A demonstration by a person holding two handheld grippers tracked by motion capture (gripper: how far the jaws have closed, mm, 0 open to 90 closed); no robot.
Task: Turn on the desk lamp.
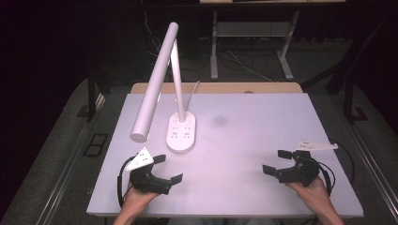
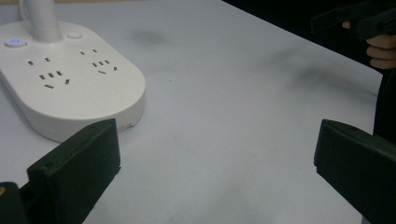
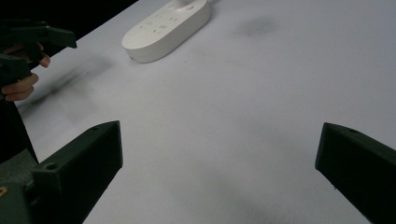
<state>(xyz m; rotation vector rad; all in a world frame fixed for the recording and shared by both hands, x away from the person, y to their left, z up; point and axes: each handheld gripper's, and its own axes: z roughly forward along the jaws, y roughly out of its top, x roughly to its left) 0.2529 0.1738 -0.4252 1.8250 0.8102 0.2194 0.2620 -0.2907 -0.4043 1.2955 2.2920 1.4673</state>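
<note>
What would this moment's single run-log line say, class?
scene: white desk lamp with socket base on table | left gripper: jaws open, empty | right gripper: jaws open, empty | contact: none

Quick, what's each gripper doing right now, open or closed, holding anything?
Left gripper: open, jaws wide apart, holding nothing, low over the white table near the white oval lamp base with sockets.
Right gripper: open, jaws wide apart, holding nothing.

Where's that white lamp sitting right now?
The white desk lamp stands left of centre on the table in the high view, just beyond the left gripper, far from the right gripper.
</note>
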